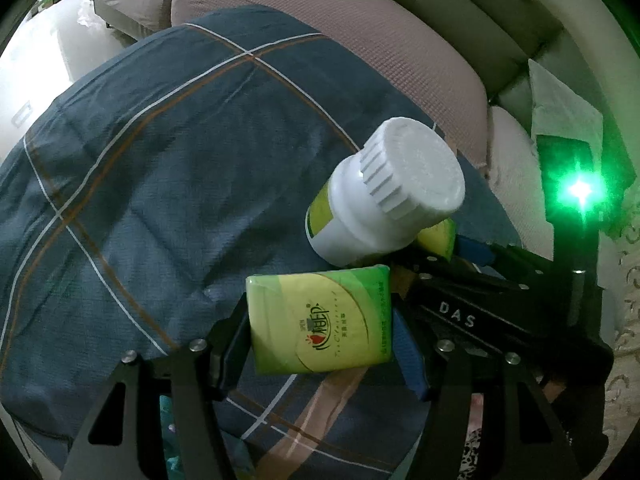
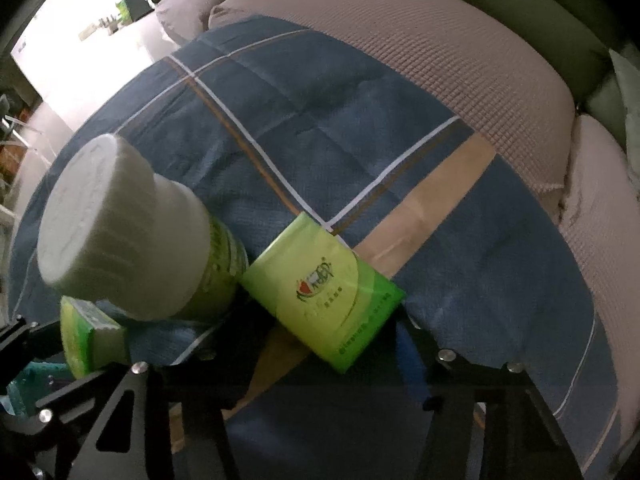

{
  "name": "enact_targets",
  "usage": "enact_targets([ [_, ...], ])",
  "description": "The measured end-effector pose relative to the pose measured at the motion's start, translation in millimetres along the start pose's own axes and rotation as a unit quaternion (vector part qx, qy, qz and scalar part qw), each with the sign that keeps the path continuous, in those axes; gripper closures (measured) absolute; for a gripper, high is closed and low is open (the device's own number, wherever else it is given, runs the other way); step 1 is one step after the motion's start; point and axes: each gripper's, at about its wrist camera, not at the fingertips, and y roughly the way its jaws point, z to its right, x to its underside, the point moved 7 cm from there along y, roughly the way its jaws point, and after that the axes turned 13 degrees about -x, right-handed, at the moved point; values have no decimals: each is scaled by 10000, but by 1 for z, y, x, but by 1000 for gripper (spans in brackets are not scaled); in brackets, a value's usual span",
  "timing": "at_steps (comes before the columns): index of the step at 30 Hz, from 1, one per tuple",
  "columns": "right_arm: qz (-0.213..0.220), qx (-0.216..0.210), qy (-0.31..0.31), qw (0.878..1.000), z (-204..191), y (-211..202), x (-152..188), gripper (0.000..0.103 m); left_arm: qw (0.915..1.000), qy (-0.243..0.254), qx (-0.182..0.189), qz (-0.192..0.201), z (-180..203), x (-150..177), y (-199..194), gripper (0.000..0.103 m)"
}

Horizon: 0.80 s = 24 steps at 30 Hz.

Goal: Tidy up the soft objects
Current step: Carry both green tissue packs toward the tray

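Observation:
Both views look over a navy plaid folded blanket (image 1: 152, 168) on a sofa; it also shows in the right wrist view (image 2: 320, 120). My left gripper (image 1: 320, 332) is shut on a green tissue pack (image 1: 320, 320). My right gripper (image 2: 320, 320) is shut on a second green tissue pack (image 2: 324, 296). A white bottle with a ribbed cap (image 1: 384, 188) lies on the blanket between the two grippers; it shows at the left of the right wrist view (image 2: 132, 232). The right gripper's body (image 1: 500, 300) lies right of the bottle in the left wrist view. The left-held pack shows in the right wrist view (image 2: 90, 332).
The tan sofa seat cushion (image 1: 380, 40) lies beyond the blanket, with an olive backrest (image 2: 500, 4) behind it. A white cloth (image 1: 560, 100) rests at the sofa's right end. A pale floor (image 1: 40, 80) lies to the left.

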Motion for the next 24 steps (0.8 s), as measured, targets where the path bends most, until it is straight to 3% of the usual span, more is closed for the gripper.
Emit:
enact_targets([
  [10,191,-223,281,9992,5,-25,19,62,10000,26,-9,41,-1,-1,-4,38],
  [24,15,-262,370,9990,-11,-36,62,74,10000,14,21,61,-3,-1,-7,38],
])
